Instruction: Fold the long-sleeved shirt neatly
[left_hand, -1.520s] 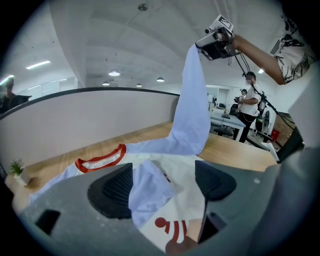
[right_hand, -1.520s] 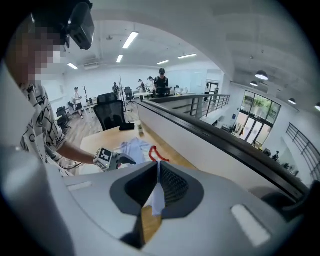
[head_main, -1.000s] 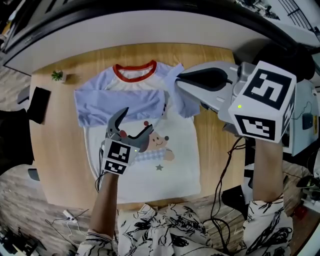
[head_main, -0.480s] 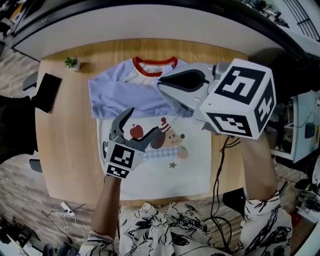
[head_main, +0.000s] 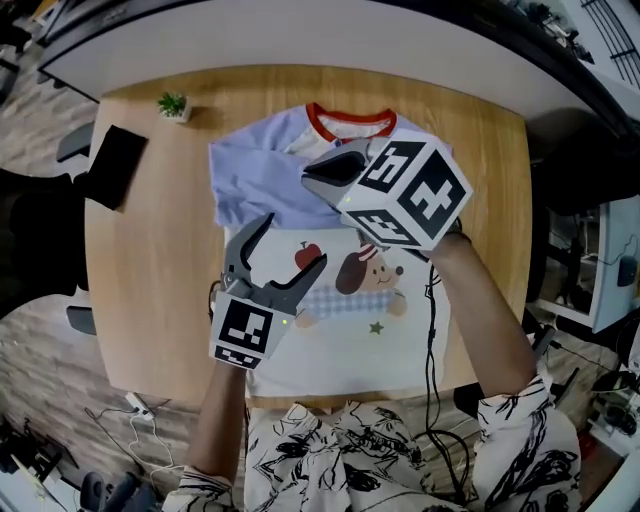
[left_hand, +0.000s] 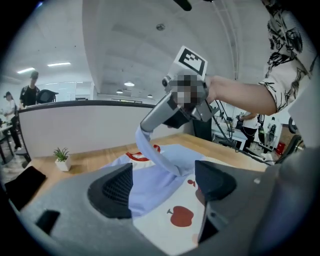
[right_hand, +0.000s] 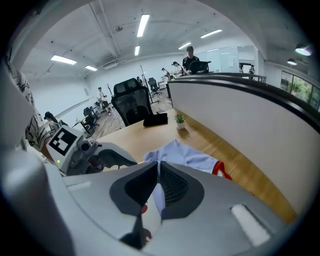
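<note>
Nearest you, your left gripper (head_main: 293, 240) hovers over the white front of the long-sleeved shirt (head_main: 370, 345). Its jaws are spread wide and nothing is between the pads. A printed red apple (head_main: 307, 250) lies just beyond them.

The shirt lies flat on the wooden table (head_main: 150, 290), with the hem at 6 o'clock and the red collar (head_main: 352, 125) at 12. Its print shows the apple, a cartoon dog (head_main: 355, 272) over a checked band and a small green star (head_main: 377, 327).

At about 1 o'clock from the left gripper, your right gripper (head_main: 318, 178) has its jaws clamped on the pale blue sleeve (head_main: 255, 185). The pinched cloth rises off the chest in a strip, and the rest of the sleeve lies across toward 9 o'clock.

Each gripper's cube carries black-and-white square markers — the right one (head_main: 405, 195) is large in the head view.

Farther off, a black phone (head_main: 115, 167) lies at the table's 10 o'clock edge. A small potted plant (head_main: 175, 104) stands at the 11 o'clock corner.
</note>
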